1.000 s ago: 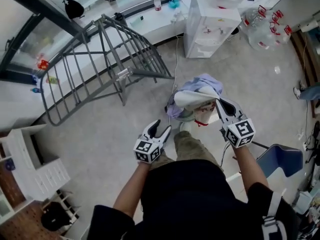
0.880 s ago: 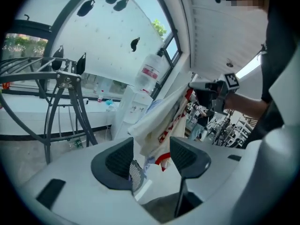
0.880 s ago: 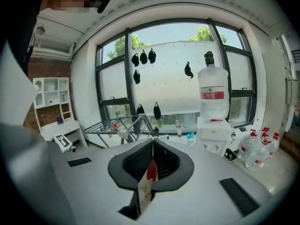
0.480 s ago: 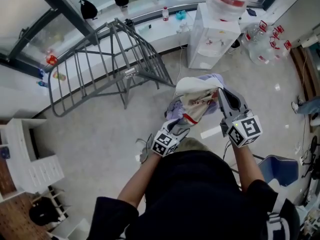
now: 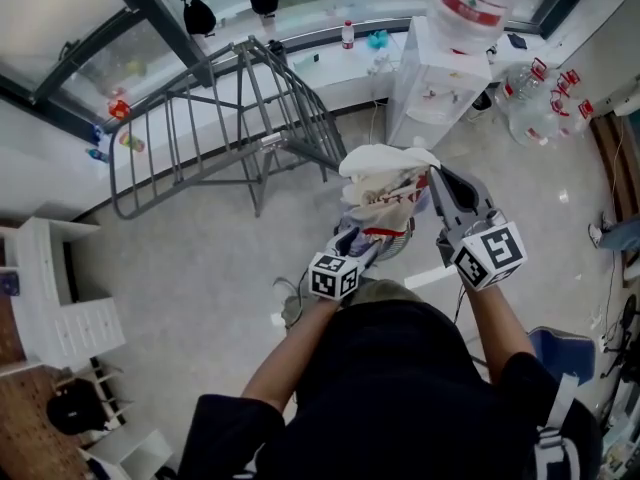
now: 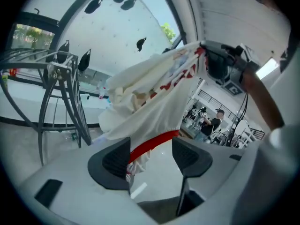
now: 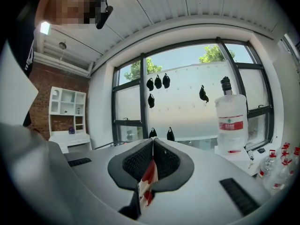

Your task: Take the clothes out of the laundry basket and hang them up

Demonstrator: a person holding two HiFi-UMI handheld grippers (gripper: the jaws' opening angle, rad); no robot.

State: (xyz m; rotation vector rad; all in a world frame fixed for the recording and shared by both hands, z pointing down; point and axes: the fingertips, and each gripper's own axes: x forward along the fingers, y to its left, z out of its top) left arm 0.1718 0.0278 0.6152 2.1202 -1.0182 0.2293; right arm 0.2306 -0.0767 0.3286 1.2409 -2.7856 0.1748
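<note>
My right tool (image 5: 438, 178), clamped on the white garment (image 5: 385, 178), has raised it to frame centre. My left tool (image 5: 362, 246) has just been opening wide around its red hem (image 6: 154, 144), not yet gripping. Likely next: second grip, then the rack (image 5: 220, 118) at upper left

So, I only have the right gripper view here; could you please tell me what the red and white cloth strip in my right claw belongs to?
Observer: A bunched white fabric garment with red trim; in the head view the right claw holds it up by an upper corner.
Operator: Thank you, and is the left claw gripping it too?
Observer: No; the left claw is open. Its jaws have just been opening, and the garment's red band hangs between them ungripped.
</note>
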